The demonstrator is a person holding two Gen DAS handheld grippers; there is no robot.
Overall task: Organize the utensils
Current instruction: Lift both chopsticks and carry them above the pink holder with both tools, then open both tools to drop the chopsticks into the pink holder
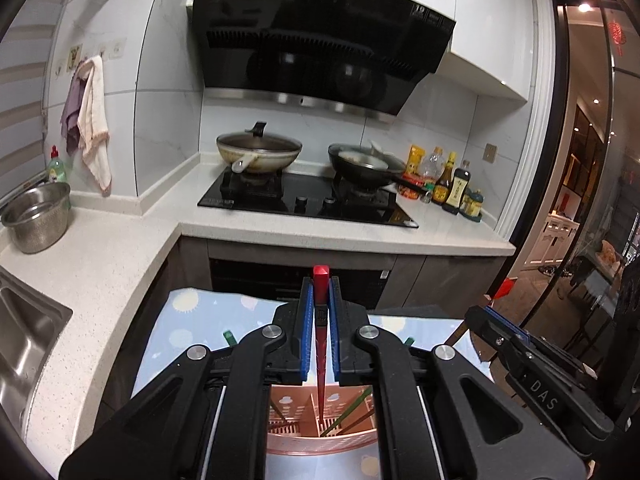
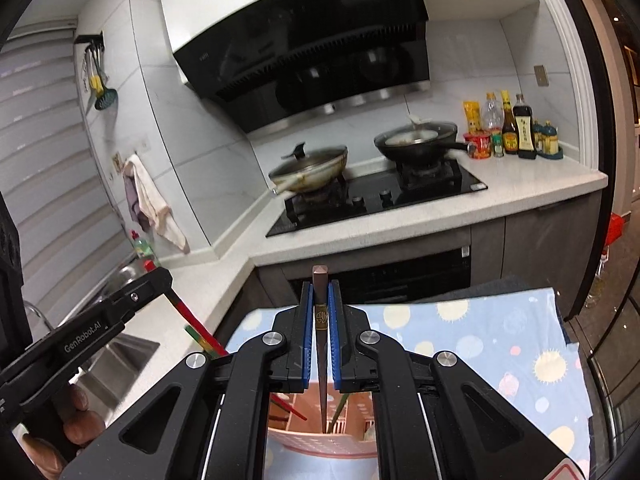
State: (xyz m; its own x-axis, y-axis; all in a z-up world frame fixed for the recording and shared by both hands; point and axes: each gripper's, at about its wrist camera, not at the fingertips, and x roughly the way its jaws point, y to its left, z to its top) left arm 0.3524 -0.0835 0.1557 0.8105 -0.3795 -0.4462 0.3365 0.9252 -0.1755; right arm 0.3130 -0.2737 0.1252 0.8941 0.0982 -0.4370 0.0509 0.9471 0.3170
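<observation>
- While the left tool [image 1: 321,300] is clenched on a red chopstick [image 1: 321,328], that stick runs up between its blue pads, its square red end poking out just past the fingertips and its thin end reaching down into the pink utensil basket [image 1: 320,440] below the tool.
- In the left wrist view the basket sits directly under the tool, on the dotted blue cloth [image 1: 192,320] that covers the surface; green chopsticks [image 1: 352,412] lean inside it, to the right of the red one.
- Seen from the right wrist view, the left tool comes in from the left edge with the red chopstick slanting down from it toward the basket [image 2: 320,436], and a hand [image 2: 76,420] grips its handle near the lower left corner.
- The right tool [image 2: 320,304] is clenched on a dark brown chopstick [image 2: 321,340], which stands nearly straight between its pads, blunt end just beyond the fingertips, pointed end down in the basket close to its near wall.
- The two tools are side by side above the same basket, the left one's stick entering at the basket's left part and the right one's stick near its middle.
- To the right of the right tool the cloth [image 2: 500,340] spreads to the surface's right edge.
</observation>
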